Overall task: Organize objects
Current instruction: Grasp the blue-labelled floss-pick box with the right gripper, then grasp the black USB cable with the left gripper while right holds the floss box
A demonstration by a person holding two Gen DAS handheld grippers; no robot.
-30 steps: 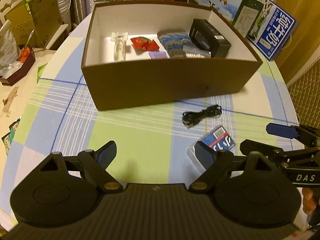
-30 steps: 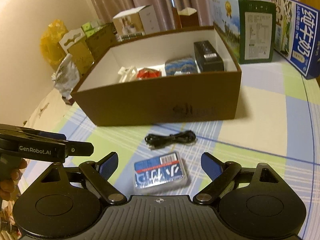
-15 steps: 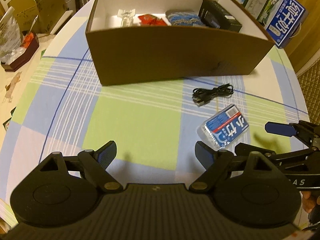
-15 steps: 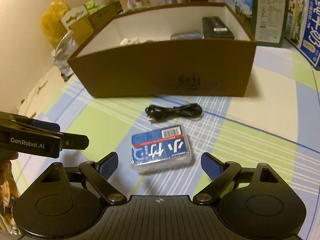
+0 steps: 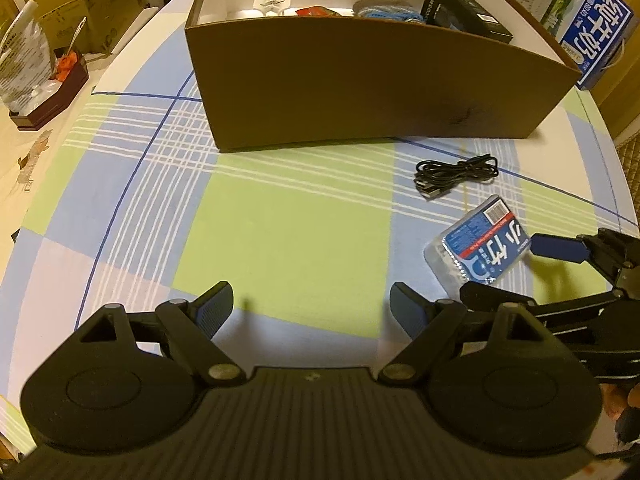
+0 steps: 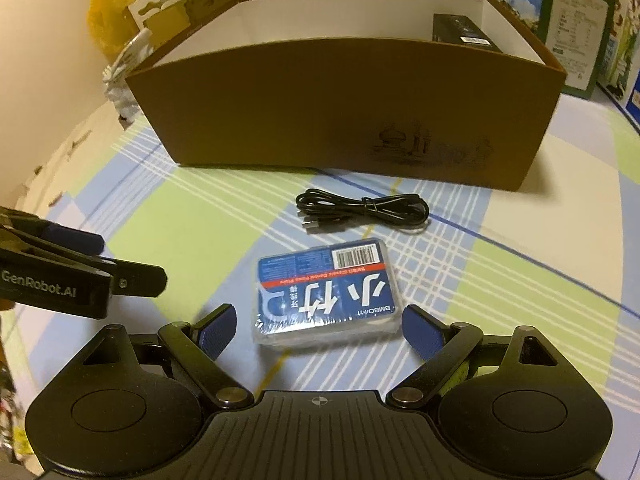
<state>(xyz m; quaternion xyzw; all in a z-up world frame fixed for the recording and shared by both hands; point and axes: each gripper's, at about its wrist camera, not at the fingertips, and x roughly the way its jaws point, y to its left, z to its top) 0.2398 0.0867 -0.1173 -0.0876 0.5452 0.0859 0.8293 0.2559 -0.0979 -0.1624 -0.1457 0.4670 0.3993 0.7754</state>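
Observation:
A blue floss-pick pack (image 6: 326, 292) (image 5: 480, 246) in clear wrap lies flat on the checked tablecloth. My right gripper (image 6: 320, 330) is open, low over the cloth, its pads flanking the pack's near end without touching. A coiled black USB cable (image 6: 362, 212) (image 5: 456, 174) lies just beyond the pack. Behind it stands the open brown box (image 6: 344, 120) (image 5: 360, 84), holding a black carton (image 5: 460, 12), a blue knit roll, a red item and a white one. My left gripper (image 5: 310, 308) is open and empty over bare cloth, left of the pack.
Blue milk cartons (image 5: 596, 36) stand right of the box. Cardboard boxes, bags and a small dark tray (image 5: 48, 96) crowd the left beyond the round table's edge. A hand (image 5: 628, 408) holds the right gripper at the lower right.
Both grippers have dropped lower and moved forward. The right one has closed in on the floss-pick pack, which now sits between its open pads.

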